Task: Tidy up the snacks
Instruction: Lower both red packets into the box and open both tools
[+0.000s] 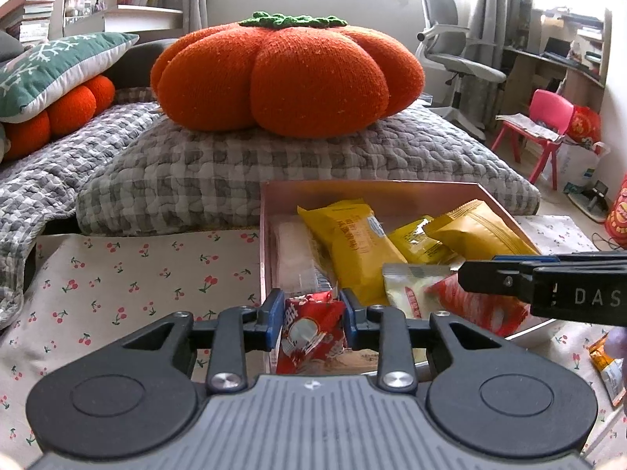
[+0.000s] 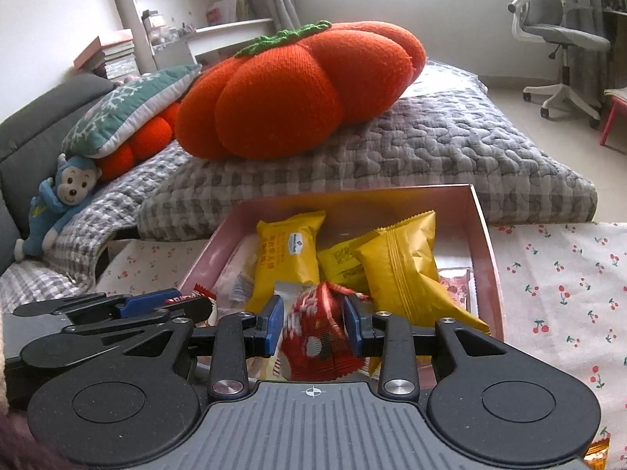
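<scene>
Left wrist view: left tongs (image 1: 313, 319) clamp a red snack packet (image 1: 311, 337) over the pink box's (image 1: 352, 188) six o'clock edge. Right tongs (image 2: 313, 323) pinch another red packet (image 2: 317, 337) there too. Yellow packets (image 2: 399, 270) lie inside toward twelve o'clock; the orange pumpkin cushion (image 1: 286, 74) sits beyond.
</scene>
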{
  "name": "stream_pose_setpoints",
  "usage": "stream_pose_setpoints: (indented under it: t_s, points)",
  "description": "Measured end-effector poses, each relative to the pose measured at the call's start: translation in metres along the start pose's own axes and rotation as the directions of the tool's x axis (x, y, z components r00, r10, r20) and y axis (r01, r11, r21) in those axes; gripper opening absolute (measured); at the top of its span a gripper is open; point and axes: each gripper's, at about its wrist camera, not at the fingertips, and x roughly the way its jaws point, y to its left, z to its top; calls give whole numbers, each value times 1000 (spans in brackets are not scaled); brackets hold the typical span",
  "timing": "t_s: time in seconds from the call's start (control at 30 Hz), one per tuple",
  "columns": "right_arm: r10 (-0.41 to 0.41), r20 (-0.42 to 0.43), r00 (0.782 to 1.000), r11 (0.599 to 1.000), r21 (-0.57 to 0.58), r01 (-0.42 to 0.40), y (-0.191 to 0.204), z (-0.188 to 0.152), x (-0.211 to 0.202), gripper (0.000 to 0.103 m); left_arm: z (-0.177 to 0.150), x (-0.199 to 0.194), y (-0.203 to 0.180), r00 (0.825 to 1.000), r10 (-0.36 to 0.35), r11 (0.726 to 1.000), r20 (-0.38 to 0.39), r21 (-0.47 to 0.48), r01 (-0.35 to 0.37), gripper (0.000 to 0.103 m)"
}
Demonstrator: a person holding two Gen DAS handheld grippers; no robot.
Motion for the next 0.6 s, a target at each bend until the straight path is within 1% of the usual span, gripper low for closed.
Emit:
stream_pose_setpoints:
  t_s: [0.03, 0.07, 0.13, 0.17, 0.2, 0.27, 0.33, 0.4, 0.47, 0.53, 0.6]
  points:
    - [3, 5, 1000, 1000, -1, -3, 0, 0, -1, 34, 0, -1, 0, 1000, 4, 1000, 5, 3, -4, 30]
    - [9, 4, 1000, 1000, 0, -9, 0, 0, -1, 35, 0, -1, -1, 1000, 4, 1000, 7, 7, -4, 34]
    - [12, -2, 1000, 1000, 8, -12, 0, 1, -2, 51, 0, -2, -1, 1000, -5, 1000, 11, 5, 5, 41]
    - [12, 1, 1000, 1000, 12, -12, -1, 2, -3, 53, 0, -3, -2, 1000, 3, 1000, 16, 4, -3, 49]
    - [16, 3, 1000, 1000, 13, -16, -1, 2, -4, 53, 0, -4, -3, 1000, 8, 1000, 22, 6, -8, 55]
    - [24, 3, 1000, 1000, 15, -24, -1, 4, -7, 55, 1, -7, -5, 1000, 1, 1000, 27, 13, -2, 56]
    - [26, 7, 1000, 1000, 16, -26, -1, 5, -11, 62, 1, -9, -7, 1000, -1, 1000, 22, 22, 0, 60]
    - [28, 12, 1000, 999, 16, -28, -1, 6, -16, 67, 1, -12, -9, 1000, 5, 1000, 20, 29, -6, 68]
    - [34, 12, 999, 999, 20, -34, -1, 7, -21, 67, 1, -14, -9, 1000, 13, 1000, -5, 25, -13, 73]
    - [34, 6, 999, 999, 22, -34, -1, 8, -26, 71, 1, -17, -10, 999, 20, 1000, -31, 19, -19, 75]
    - [33, 5, 999, 999, 25, -33, -3, 8, -33, 73, 0, -22, -10, 999, 25, 1000, -39, 18, -24, 83]
